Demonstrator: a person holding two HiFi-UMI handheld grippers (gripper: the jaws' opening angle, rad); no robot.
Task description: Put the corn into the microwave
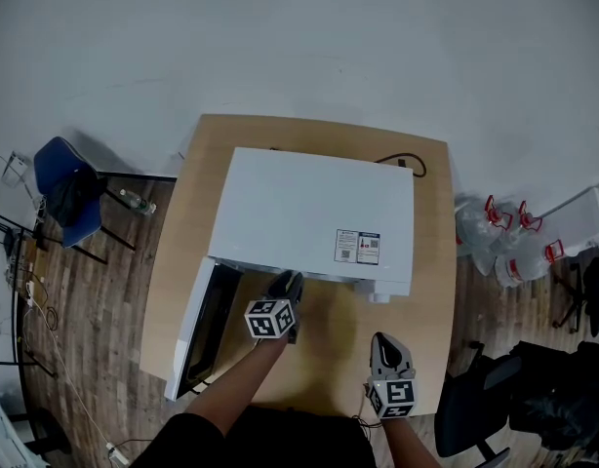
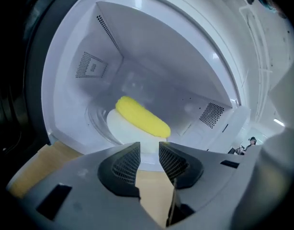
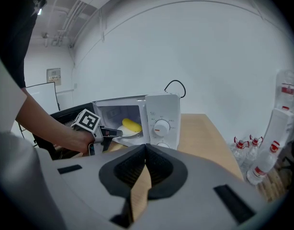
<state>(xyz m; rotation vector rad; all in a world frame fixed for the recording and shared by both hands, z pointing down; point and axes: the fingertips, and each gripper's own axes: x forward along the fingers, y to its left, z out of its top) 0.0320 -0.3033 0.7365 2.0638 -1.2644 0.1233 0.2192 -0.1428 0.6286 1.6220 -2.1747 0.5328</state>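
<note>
The corn [image 2: 142, 116] lay flat inside the microwave [image 2: 137, 47], on a white plate [image 2: 119, 126] on the cavity floor. In the left gripper view its long axis ran from upper left to lower right, slanting across the cavity. One rounded end pointed toward the rear wall and the other toward the opening. We could not make out kernels or tell which end was the tip. It showed only as a smooth yellow shape.

The left tongs [image 2: 149, 147] stood at the mouth of the cavity, jaws a narrow way apart with nothing between them, just short of the corn. Their pads hid the plate's near rim.

From the head view the microwave stood toward the table's [image 1: 319, 349] far edge, its door [image 1: 197, 330] swung open toward the left edge. Its top hid the corn and the plate, and the left tongs' tips were partly lost under its front edge.

The right tongs [image 3: 145, 150] hung over the table's near edge, toward the right corner, jaws closed tip to tip and empty. In their view the corn [image 3: 131, 124] showed small through the open front.
</note>
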